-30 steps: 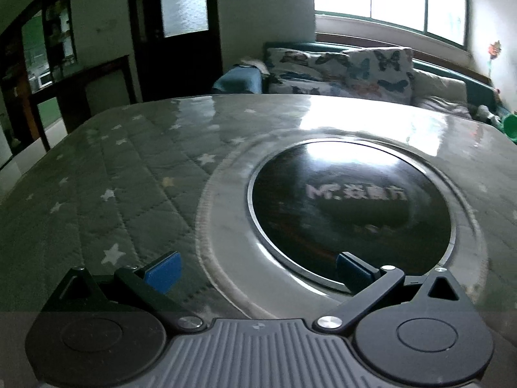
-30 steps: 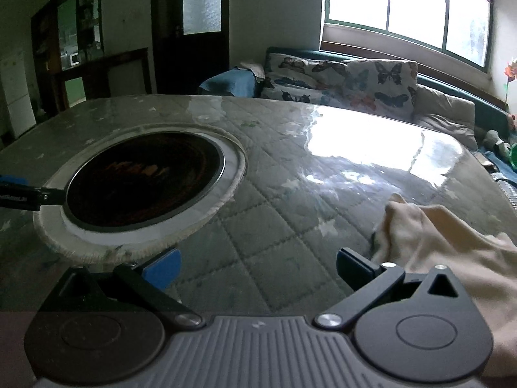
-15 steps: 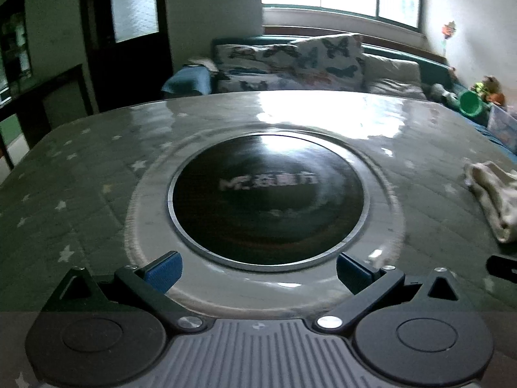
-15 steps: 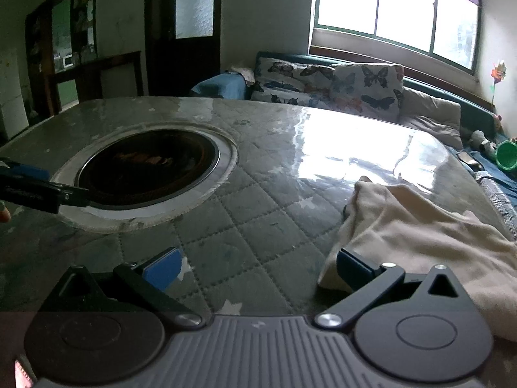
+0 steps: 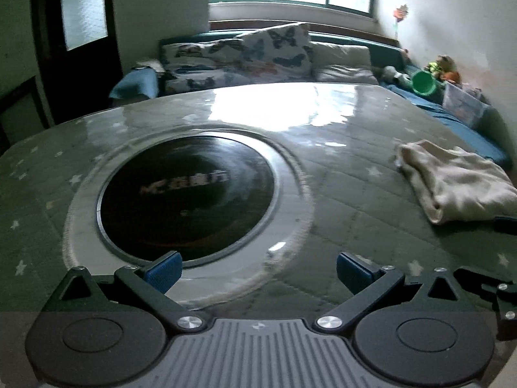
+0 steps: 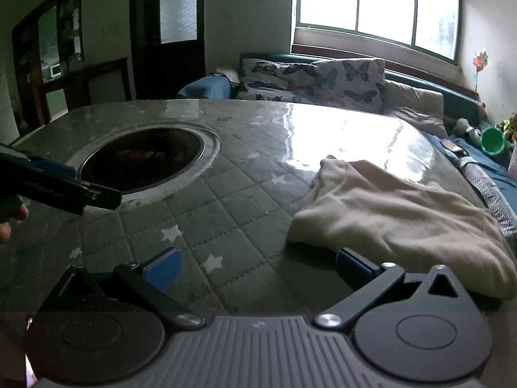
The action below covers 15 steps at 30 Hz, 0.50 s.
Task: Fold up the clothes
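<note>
A cream garment (image 6: 404, 207) lies bunched on the right side of the star-patterned quilted table cover (image 6: 226, 220); the left wrist view shows this garment (image 5: 452, 181) at the far right. My right gripper (image 6: 257, 266) is open just short of its near edge, the right blue pad close to the cloth, nothing held. My left gripper (image 5: 257, 270) is open and empty over the near rim of the round black hotplate (image 5: 187, 200). In the right wrist view, the left gripper's finger (image 6: 64, 187) juts in from the left with a hand behind it.
The hotplate (image 6: 142, 158) is set in a pale ring in the table. Behind the table stands a sofa with butterfly cushions (image 6: 316, 80), a green cup (image 6: 492, 140) and toys at the right. A dark door (image 6: 168, 32) and a cabinet stand at the back left.
Both views have swung right. The garment has come into the left wrist view and looms larger and nearer in the right wrist view. Both grippers stay open.
</note>
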Available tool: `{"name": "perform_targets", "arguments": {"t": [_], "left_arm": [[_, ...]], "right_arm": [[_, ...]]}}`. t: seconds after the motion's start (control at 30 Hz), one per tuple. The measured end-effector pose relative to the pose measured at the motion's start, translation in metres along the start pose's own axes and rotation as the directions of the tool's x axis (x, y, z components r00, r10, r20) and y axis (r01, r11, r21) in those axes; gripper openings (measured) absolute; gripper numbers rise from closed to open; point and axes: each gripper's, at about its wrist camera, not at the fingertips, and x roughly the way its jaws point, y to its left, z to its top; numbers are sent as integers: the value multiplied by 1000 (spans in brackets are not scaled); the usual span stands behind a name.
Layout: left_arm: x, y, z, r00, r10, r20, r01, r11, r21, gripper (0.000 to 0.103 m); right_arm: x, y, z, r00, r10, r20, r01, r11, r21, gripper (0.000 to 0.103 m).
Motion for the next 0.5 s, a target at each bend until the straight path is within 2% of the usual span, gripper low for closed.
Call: {"name": "perform_targets", "arguments": {"t": [0.5], "left_arm": [[-11, -48, -2, 996, -90, -7, 90, 993, 74, 103]], "right_arm": [[-25, -15, -29, 999, -51, -13, 52, 997, 53, 103]]}}
